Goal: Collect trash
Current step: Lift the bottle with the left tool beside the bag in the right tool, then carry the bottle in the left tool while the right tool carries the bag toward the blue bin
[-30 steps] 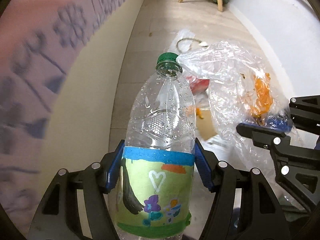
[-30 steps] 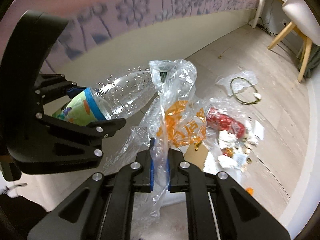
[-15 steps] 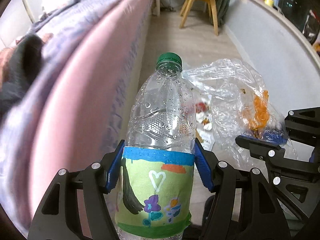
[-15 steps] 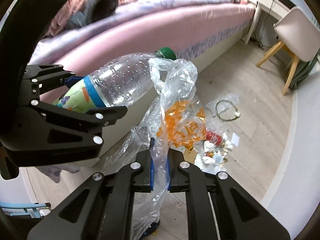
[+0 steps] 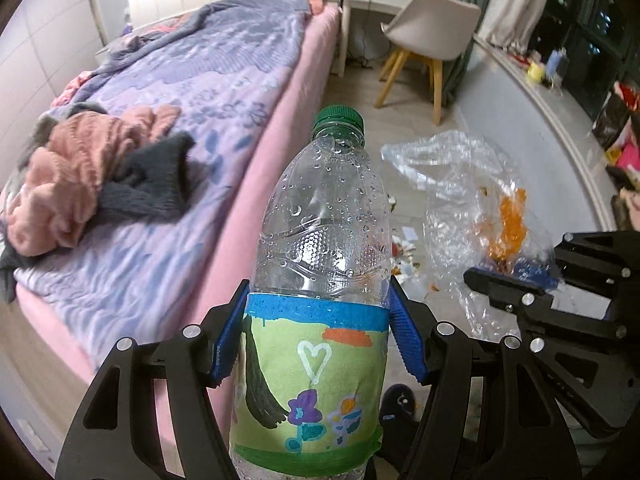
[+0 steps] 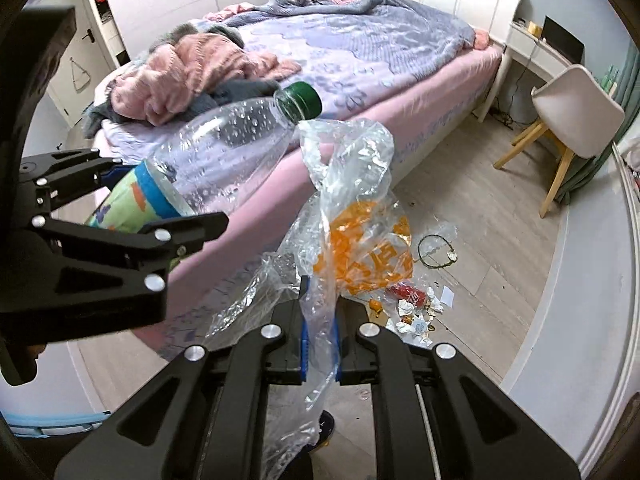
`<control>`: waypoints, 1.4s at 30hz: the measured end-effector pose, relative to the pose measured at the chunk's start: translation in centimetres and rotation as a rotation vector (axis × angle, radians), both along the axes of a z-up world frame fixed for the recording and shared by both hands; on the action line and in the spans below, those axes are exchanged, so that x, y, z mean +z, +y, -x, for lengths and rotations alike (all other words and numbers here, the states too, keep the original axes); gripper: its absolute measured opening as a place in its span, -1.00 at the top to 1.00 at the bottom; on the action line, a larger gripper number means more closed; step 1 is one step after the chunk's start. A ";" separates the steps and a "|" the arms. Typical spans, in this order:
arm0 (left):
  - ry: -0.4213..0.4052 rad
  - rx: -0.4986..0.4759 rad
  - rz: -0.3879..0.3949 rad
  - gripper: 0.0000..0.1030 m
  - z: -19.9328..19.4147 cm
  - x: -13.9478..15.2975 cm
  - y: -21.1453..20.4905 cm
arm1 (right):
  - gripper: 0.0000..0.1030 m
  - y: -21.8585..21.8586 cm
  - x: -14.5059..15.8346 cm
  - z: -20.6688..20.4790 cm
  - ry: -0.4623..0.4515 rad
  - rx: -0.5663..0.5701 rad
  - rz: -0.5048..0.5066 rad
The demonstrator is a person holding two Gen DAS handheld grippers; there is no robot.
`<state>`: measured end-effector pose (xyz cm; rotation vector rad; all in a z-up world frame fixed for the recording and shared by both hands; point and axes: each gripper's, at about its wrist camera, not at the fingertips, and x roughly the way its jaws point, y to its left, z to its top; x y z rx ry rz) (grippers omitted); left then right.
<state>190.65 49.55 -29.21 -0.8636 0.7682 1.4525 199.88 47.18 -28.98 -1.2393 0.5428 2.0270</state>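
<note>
Left wrist view: left tongs [image 5: 318,336] clamped on clear plastic bottle with green cap and painted green-blue label [image 5: 320,264], held upright above the floor beside the pink bed [image 5: 248,92]. Right of it, crumpled clear plastic bag with orange print [image 5: 472,208].

Right wrist view: right tongs [image 6: 320,334] nearly closed, pinching the bag. Scattered litter pile [image 6: 416,308] on the wooden floor [image 6: 472,184] below.
</note>
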 end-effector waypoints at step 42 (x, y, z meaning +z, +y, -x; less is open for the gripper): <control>0.128 1.036 -0.113 -0.22 18.3 13.8 -37.2 | 0.81 -24.0 13.0 25.3 0.162 1.022 -0.073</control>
